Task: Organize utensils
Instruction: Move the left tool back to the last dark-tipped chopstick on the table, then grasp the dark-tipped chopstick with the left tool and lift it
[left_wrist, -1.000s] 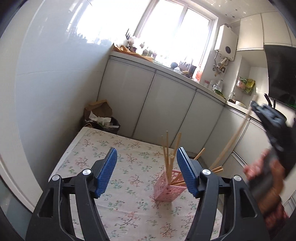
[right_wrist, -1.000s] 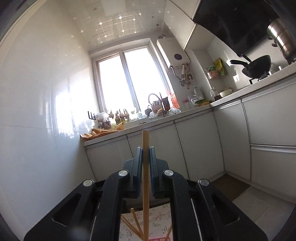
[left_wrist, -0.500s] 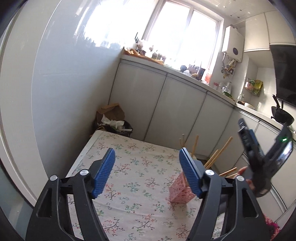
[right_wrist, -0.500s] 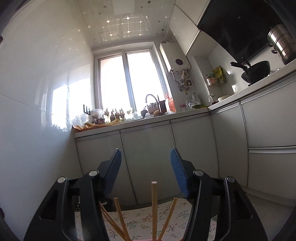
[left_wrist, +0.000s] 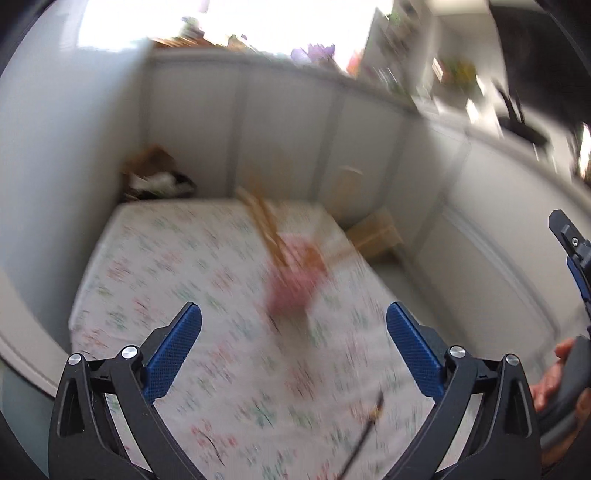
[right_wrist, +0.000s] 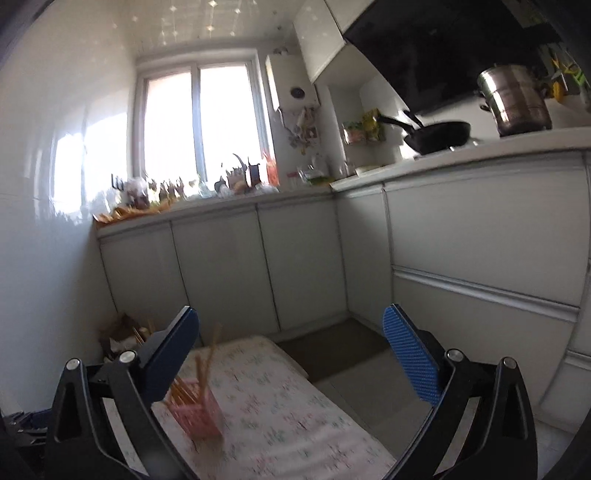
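left tongs (left_wrist: 293, 325) wide, empty | right tongs (right_wrist: 291, 332) just opened, empty | chopsticks (right_wrist: 205, 363) upright in pink basket (right_wrist: 199, 417) near tabletop's (right_wrist: 295, 413) far edge, kept together

The chopstick that was clamped in the right gripper (right_wrist: 290, 339) has been released, and its jaws have just been opened wide with nothing between them. The left gripper (left_wrist: 293, 338) has also been opened further, and more of the floral table (left_wrist: 155, 258) is shown.
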